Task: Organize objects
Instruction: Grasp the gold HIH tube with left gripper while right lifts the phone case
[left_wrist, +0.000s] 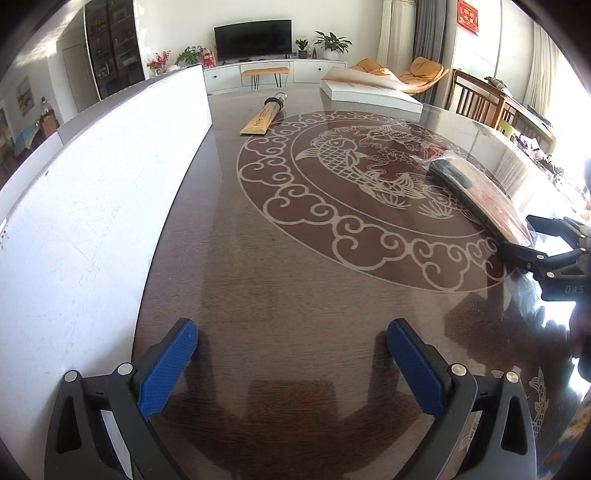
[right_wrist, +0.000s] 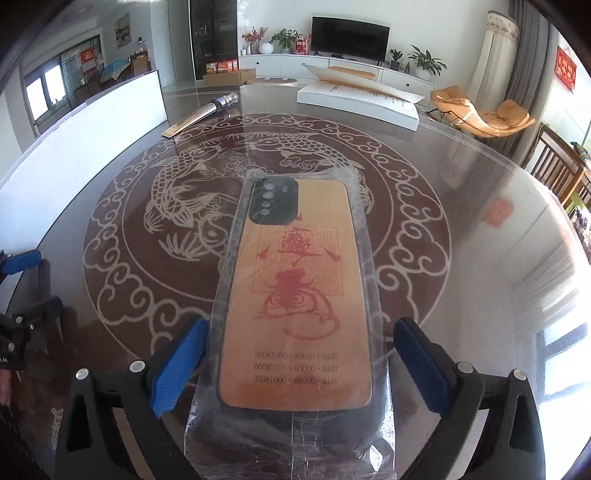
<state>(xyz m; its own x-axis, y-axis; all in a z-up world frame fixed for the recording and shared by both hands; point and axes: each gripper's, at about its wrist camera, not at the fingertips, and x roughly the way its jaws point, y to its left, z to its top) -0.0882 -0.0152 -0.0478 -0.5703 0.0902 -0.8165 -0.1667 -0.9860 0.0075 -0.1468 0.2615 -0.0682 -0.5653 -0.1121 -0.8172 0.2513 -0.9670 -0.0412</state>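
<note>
The right gripper (right_wrist: 297, 360) stands spread as wide as it goes, its blue pads (right_wrist: 177, 365) on either side of a phone case (right_wrist: 295, 295) that lies flat on the table (right_wrist: 461, 221). The case is tan with a red printed figure and rows of small digits, has a dark camera block at its far end, and is sealed in a clear plastic sleeve (right_wrist: 291, 439) whose crinkled near end reaches down between the fingers. The left pad sits right at the sleeve's edge, though whether it touches cannot be told; the right pad stands clear of the sleeve with a gap of bare table between them, so nothing is pinched. The left gripper (left_wrist: 291, 365) is also spread wide, hovering over bare dark tabletop with nothing between its pads, close beside a white board (left_wrist: 92, 192) that stands along the table's left edge. In the left wrist view the right gripper shows at the right edge, its fingers framing the near end of the same case. Far across the table lie a gold tube (left_wrist: 263, 116) with a dark collar and clear cap, and a flat white box (left_wrist: 369, 94) well apart from it.
</note>
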